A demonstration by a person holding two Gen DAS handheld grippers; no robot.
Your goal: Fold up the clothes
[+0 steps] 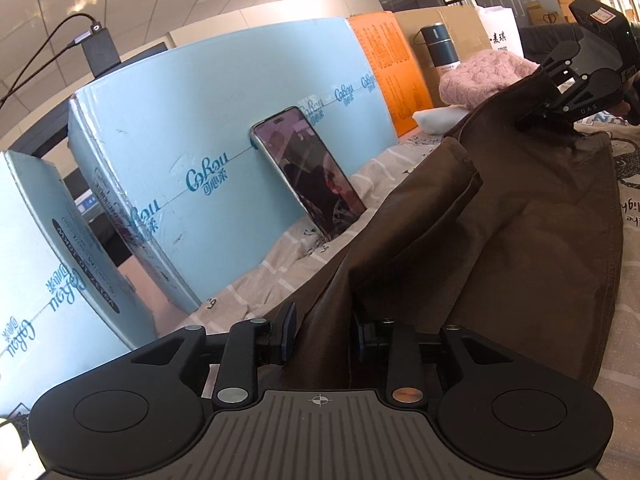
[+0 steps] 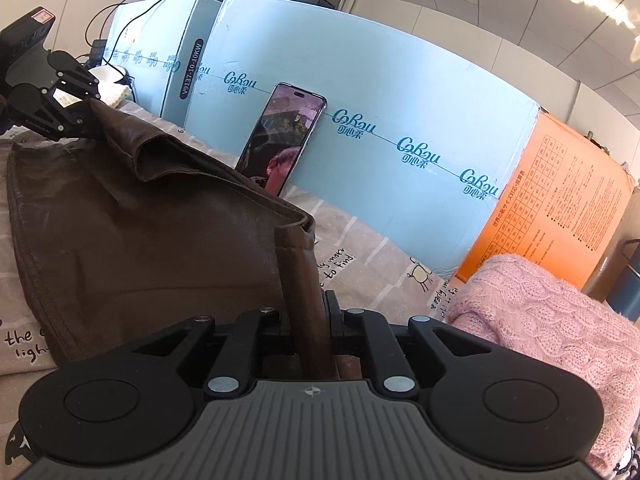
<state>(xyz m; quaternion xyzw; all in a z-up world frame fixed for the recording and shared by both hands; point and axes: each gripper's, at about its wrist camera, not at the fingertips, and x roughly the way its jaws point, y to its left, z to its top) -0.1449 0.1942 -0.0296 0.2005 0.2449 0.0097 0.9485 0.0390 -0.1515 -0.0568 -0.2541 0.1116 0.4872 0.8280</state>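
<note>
A brown leather-like garment (image 1: 500, 216) lies partly lifted over a printed bedsheet (image 1: 280, 264). My left gripper (image 1: 324, 332) is shut on one edge of the garment. My right gripper (image 2: 310, 320) is shut on a folded edge of the same garment (image 2: 140, 232). Each gripper also shows in the other's view: the right one at the upper right (image 1: 536, 118), the left one at the upper left (image 2: 86, 118), both holding the cloth raised.
Light blue cardboard boxes (image 2: 400, 92) stand along the back with a phone (image 2: 280, 136) leaning on them. An orange box (image 2: 560, 200) stands to the right. A pink knitted sweater (image 2: 552, 320) lies at the right. A dark flask (image 1: 440, 44) stands behind.
</note>
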